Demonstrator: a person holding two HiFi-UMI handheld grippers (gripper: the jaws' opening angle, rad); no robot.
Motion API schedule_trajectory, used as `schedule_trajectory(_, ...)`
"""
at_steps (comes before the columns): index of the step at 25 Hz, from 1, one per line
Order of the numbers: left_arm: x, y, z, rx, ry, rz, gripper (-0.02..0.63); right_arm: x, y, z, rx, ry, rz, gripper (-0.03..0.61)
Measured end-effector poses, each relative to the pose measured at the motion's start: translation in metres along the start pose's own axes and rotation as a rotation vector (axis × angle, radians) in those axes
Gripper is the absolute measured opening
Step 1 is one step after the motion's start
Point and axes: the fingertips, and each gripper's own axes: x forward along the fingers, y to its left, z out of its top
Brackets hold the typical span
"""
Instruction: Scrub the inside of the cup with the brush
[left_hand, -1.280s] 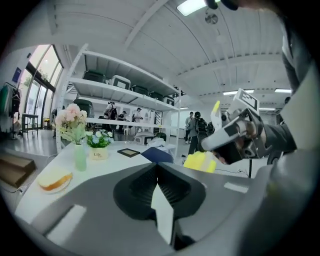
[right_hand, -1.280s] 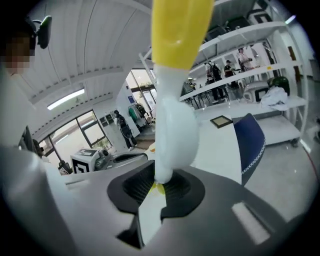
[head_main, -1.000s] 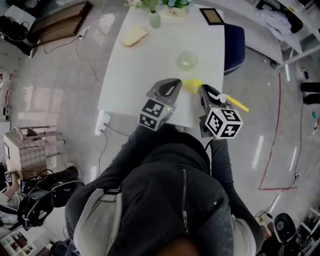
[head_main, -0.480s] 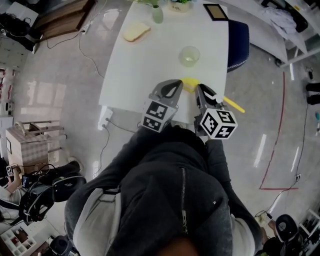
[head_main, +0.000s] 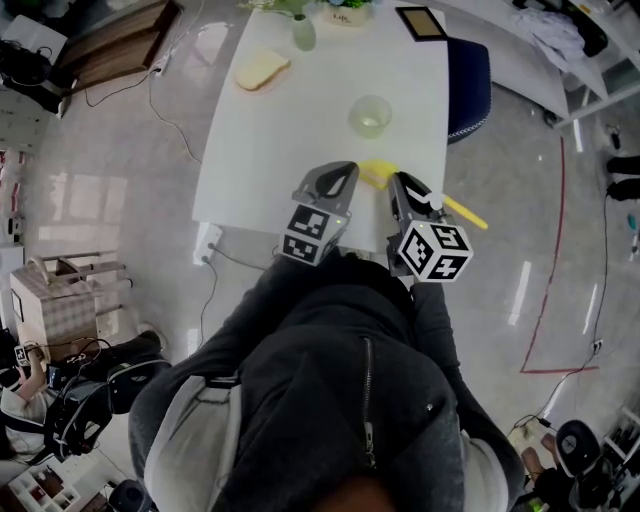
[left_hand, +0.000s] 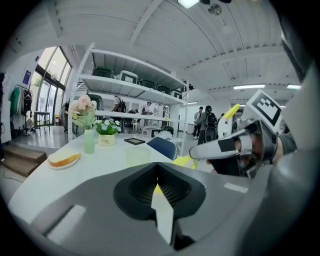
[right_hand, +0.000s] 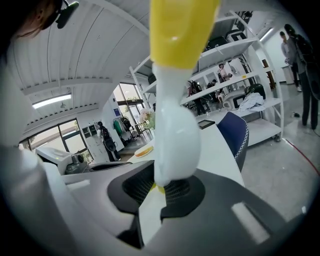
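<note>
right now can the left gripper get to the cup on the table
Probably yes. The cup stands alone on the table ahead of the left gripper, with bare tabletop between. The brush in the right gripper sits off to the side. The left jaws are shut, so they must open first.

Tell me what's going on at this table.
A person stands at the near edge of a white table with a tool in each hand. The right tool is shut on a yellow-and-white brush. The left tool is shut with nothing in it. The clear cup stands farther up the table, untouched, so the scrubbing has not started.
</note>
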Motion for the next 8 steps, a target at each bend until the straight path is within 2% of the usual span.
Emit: schedule_trajectory(8, 0.008, 0.002, -0.003, 0.013, 0.019, -0.021, 0.009, 0.010, 0.000, 0.002, 0.006, 0.009, 0.009, 0.043)
